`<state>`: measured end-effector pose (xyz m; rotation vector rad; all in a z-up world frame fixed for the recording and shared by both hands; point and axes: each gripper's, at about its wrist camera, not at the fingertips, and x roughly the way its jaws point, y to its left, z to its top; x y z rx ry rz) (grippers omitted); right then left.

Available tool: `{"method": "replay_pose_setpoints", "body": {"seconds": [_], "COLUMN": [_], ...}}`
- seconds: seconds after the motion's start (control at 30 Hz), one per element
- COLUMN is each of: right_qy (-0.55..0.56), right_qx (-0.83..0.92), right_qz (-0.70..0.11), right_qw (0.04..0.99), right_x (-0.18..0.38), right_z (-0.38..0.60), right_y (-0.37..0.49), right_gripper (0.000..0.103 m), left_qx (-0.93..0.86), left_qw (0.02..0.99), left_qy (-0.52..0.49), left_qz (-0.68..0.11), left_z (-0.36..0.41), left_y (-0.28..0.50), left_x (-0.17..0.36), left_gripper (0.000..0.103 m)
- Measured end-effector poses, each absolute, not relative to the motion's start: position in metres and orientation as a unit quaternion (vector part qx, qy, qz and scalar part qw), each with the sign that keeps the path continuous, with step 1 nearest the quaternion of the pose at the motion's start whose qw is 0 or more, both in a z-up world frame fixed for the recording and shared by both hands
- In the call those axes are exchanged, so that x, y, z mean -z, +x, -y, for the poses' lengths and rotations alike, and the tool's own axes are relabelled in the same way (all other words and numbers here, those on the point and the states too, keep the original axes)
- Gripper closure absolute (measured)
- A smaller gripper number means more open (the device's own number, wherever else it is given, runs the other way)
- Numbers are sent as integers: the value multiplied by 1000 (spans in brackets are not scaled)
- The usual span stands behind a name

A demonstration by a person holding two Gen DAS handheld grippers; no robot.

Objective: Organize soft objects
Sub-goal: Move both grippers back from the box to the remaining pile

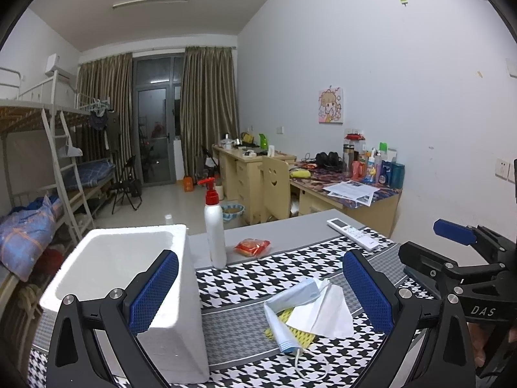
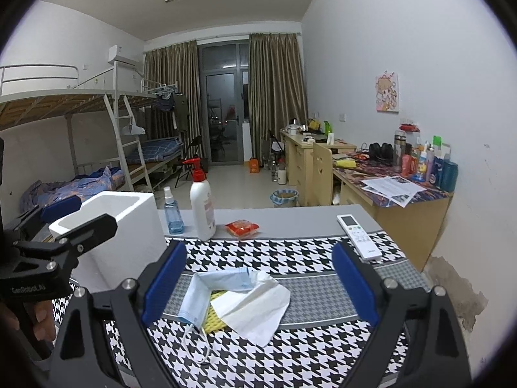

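From my left gripper [image 1: 260, 287] view, the yellow cloth [image 1: 299, 331] ahead lies mostly hidden under the mask [image 1: 287, 310] and tissue [image 1: 323, 313]. The small spray bottle [image 2: 173, 210] shows only in the right view. Bottle labels are too small to read.

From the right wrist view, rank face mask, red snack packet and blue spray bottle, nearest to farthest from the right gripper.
1. Face mask, between the fingers of the right gripper.
2. Red snack packet, ahead at centre.
3. Blue spray bottle, farther back left.

Face mask [image 1: 290, 310] and tissue [image 1: 323, 313] lie beside foam box [image 1: 129, 258].
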<state>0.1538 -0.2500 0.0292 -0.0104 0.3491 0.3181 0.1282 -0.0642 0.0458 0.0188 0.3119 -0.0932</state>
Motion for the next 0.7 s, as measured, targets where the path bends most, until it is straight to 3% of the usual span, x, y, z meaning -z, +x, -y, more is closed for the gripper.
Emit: {"method": "replay_pose_setpoints", "body": {"seconds": [0.7], "right_qy": [-6], "right_qx": [-165], "right_qz": [-220], "right_qw": [961], "right_x": [-8], "right_z": [268], "right_y": [182], "right_gripper": [9], "left_qx": [41], "left_qw": [978], "left_qy": [6], "left_qz": [-202], "left_z": [81], "left_y": [155], "left_x": [-23], "left_gripper": [1]}}
